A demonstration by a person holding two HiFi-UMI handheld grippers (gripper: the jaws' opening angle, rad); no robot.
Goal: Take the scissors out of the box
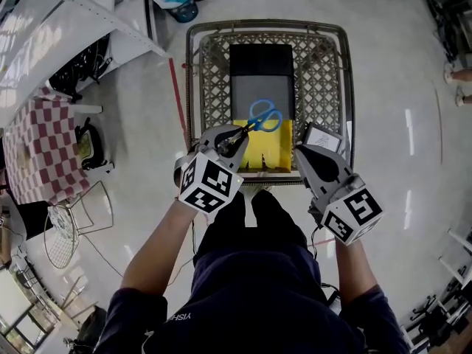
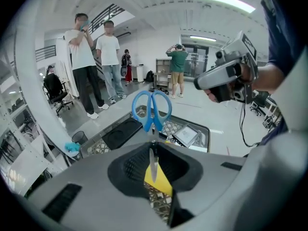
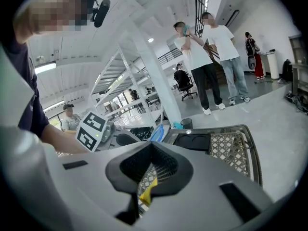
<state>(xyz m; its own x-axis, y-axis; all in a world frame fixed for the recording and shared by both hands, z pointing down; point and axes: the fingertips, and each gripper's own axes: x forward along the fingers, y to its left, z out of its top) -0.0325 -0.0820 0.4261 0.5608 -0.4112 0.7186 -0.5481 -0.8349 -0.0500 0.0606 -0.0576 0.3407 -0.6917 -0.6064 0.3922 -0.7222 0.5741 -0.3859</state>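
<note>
A: Left tongs (image 1: pixel 240 134)?
B: Pinching the silver blades of the blue-handled scissors (image 1: pixel 263 116). In the left gripper view the blade tip sits right between the pads and the handle loops (image 2: pixel 152 110) point up and away.

A: Where are the scissors, then?
B: In the air over the grey wire-mesh box (image 1: pixel 193 72), near the person's end. From the head view they sit over the edge where the yellow flat pad (image 1: pixel 279 150) meets a grey panel (image 1: pixel 259 88). Only the tongs touch them.

A: Right tongs (image 1: pixel 304 149)?
B: A narrow gap between the pads, nothing in it. In the right gripper view (image 3: pixel 147 177) only mesh and a bit of yellow show through. They hang over the box's near right corner, apart from the scissors.

A: Anything else in the box?
B: A black rectangular tray (image 1: pixel 261 61) at the far end and a small white-faced tablet (image 1: pixel 322 136) by the right wall, just beside the right tongs.

A: Surroundings?
B: The box sits on a glossy pale floor (image 1: pixel 398 87). Two people in white T-shirts (image 2: pixel 96 61) stand well beyond it.
</note>
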